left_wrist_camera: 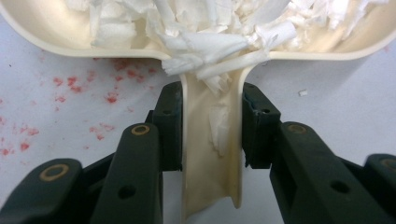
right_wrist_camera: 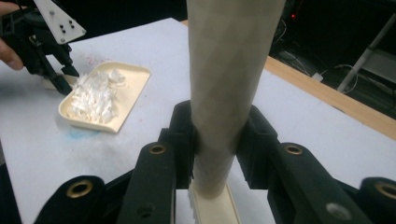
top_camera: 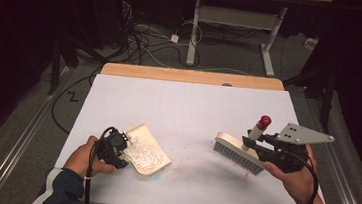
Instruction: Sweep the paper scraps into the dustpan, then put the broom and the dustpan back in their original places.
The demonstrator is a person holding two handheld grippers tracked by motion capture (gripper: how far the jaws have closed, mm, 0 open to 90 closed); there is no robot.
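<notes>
The high view looked forward and down over the table (top_camera: 194, 103). Each gripper view sat close behind its jaws; the right one shared the dustpan (right_wrist_camera: 126, 88) with both others.

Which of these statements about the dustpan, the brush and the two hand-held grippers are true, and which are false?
1. The left hand-held gripper is shut on the handle of the dustpan. True.
2. The dustpan is empty. False: white paper scraps lie in it.
3. The right hand-held gripper holds the brush by its handle. True.
4. The brush bristles rest inside the dustpan. False: the brush is well apart from it, on the right of the table.
5. The end of the brush handle has a red tip. True.
</notes>
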